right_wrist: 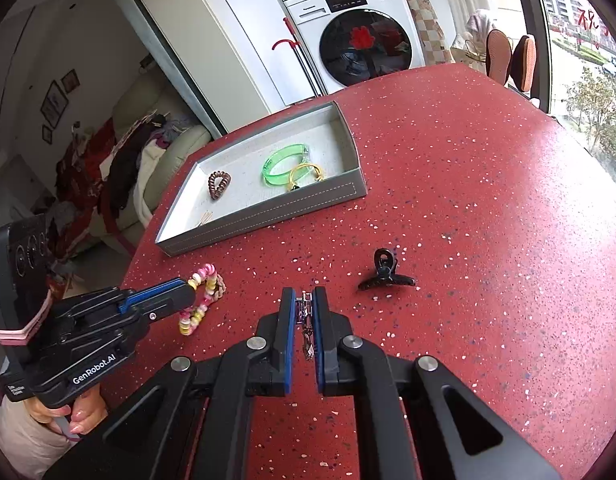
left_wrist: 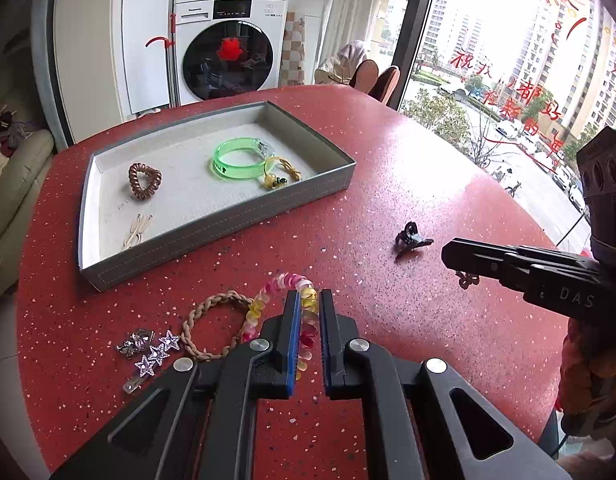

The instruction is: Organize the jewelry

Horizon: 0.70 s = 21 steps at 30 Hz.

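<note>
In the left wrist view, the left gripper (left_wrist: 310, 300) is seen at the bottom middle. A pink and yellow coil hair tie (left_wrist: 285, 304) is pinched between its jaws. A braided hair band (left_wrist: 211, 326) and some sparkly star clips (left_wrist: 147, 350) are laid on the red table (left_wrist: 408, 168) at the lower left. A gray tray (left_wrist: 211, 216) is placed at the upper left. A green bracelet (left_wrist: 237, 158), a yellow hair tie (left_wrist: 277, 174) and a brown coil hair tie (left_wrist: 144, 182) are kept inside it. A black claw clip (left_wrist: 410, 238) is seen at the middle right.

In the right wrist view, the right gripper (right_wrist: 303, 300) is seen at the bottom middle. Its jaws are pressed together on a small shiny clip (right_wrist: 307, 320). The black claw clip is laid just to the upper right of it. The left gripper is seen at the lower left, with the coil hair tie hung from its tip.
</note>
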Each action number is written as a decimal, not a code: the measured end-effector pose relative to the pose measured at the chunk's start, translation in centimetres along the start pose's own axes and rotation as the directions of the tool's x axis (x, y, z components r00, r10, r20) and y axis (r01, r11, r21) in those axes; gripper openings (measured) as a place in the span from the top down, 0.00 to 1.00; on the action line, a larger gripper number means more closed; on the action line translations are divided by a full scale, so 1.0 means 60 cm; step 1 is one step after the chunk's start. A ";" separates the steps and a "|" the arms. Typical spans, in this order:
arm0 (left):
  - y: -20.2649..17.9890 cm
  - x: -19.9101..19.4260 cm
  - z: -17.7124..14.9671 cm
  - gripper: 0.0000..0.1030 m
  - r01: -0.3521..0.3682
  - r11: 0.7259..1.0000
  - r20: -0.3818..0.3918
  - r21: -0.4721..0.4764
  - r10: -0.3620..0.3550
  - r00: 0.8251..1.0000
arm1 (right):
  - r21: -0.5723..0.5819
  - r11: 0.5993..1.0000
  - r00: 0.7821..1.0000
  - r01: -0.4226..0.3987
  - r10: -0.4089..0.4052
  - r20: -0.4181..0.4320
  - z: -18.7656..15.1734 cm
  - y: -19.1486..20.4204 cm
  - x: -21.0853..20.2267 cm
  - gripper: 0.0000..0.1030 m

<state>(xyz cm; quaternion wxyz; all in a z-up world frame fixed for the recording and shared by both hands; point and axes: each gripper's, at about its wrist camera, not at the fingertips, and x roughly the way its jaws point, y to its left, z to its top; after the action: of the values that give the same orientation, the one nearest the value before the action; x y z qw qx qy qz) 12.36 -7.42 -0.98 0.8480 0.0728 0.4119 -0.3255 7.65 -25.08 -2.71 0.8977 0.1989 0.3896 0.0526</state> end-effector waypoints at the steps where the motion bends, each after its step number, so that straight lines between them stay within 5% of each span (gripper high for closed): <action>1: 0.005 -0.002 0.007 0.73 0.003 1.000 0.008 -0.005 -0.003 1.000 | -0.002 1.000 1.000 -0.003 0.003 0.001 0.006 0.002 0.001 0.92; 3: 0.010 -0.008 0.015 0.82 0.010 1.000 0.023 -0.015 -0.010 1.000 | -0.003 1.000 1.000 -0.013 0.013 0.002 0.017 0.005 0.003 0.92; 12: 0.043 -0.010 0.054 0.82 -0.018 0.999 0.055 -0.051 0.020 0.998 | -0.036 0.999 0.999 -0.029 0.029 0.013 0.064 0.023 0.022 0.92; 18: 0.000 0.020 0.042 0.82 -0.132 0.989 0.040 0.063 0.130 0.991 | -0.012 1.000 1.000 -0.024 0.024 -0.017 0.042 0.005 0.028 0.92; 21: -0.025 0.038 0.036 0.82 -0.120 0.984 0.017 0.128 0.119 0.993 | 0.006 1.000 1.000 -0.012 0.012 -0.018 0.032 -0.015 0.017 0.92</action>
<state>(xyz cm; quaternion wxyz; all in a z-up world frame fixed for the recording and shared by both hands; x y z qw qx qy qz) 13.85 -10.54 -1.07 0.8615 0.1503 0.3809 -0.3004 9.68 -26.24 -2.55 0.8933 0.2036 0.3965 0.0585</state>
